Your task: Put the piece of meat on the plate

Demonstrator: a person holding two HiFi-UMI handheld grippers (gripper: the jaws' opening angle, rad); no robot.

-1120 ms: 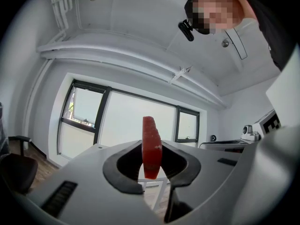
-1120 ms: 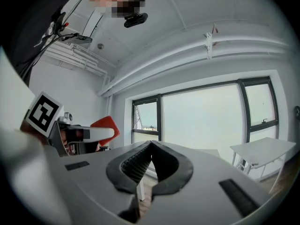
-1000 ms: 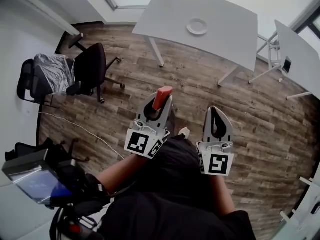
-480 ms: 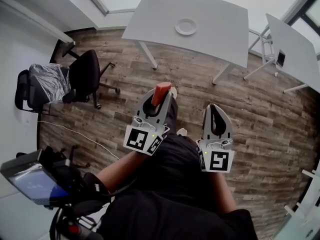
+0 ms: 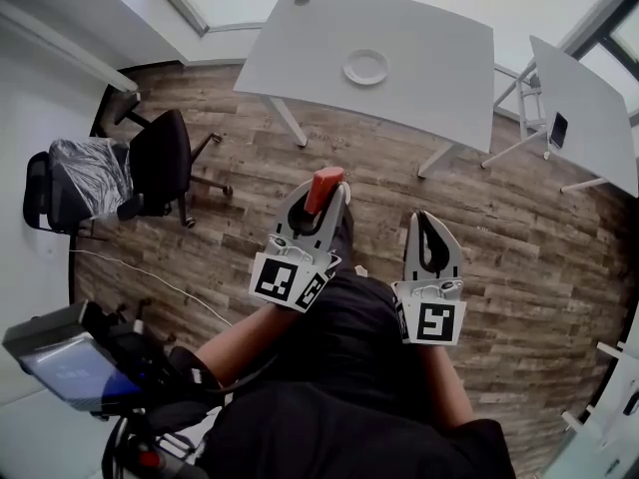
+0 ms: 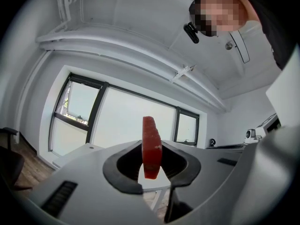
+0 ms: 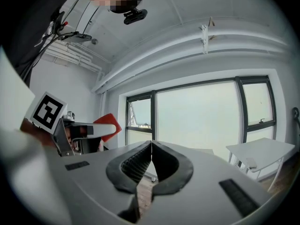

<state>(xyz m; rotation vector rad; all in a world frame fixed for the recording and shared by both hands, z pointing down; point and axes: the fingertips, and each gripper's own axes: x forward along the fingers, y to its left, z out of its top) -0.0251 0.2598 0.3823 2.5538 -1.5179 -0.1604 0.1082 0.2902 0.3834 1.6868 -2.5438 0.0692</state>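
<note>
Left gripper (image 5: 321, 202) pinches the piece of meat (image 5: 324, 183), held upright between its jaws above the wooden floor (image 5: 519, 218). Right gripper (image 5: 428, 220) is beside it, jaws pressed together on nothing. The plate (image 5: 365, 67) sits on the far white table (image 5: 429, 38), well apart from the meat.

Both grippers out front, side by side, pointing roughly level.

Left gripper (image 5: 318, 208): jaws clamped on meat (image 6: 152, 146), slab upright, top poking above the jaws.

Right gripper (image 5: 427, 226): jaws together, nothing between.

Left forearm (image 5: 235, 342) angles inward; right forearm (image 5: 446, 387) runs straighter.
</note>
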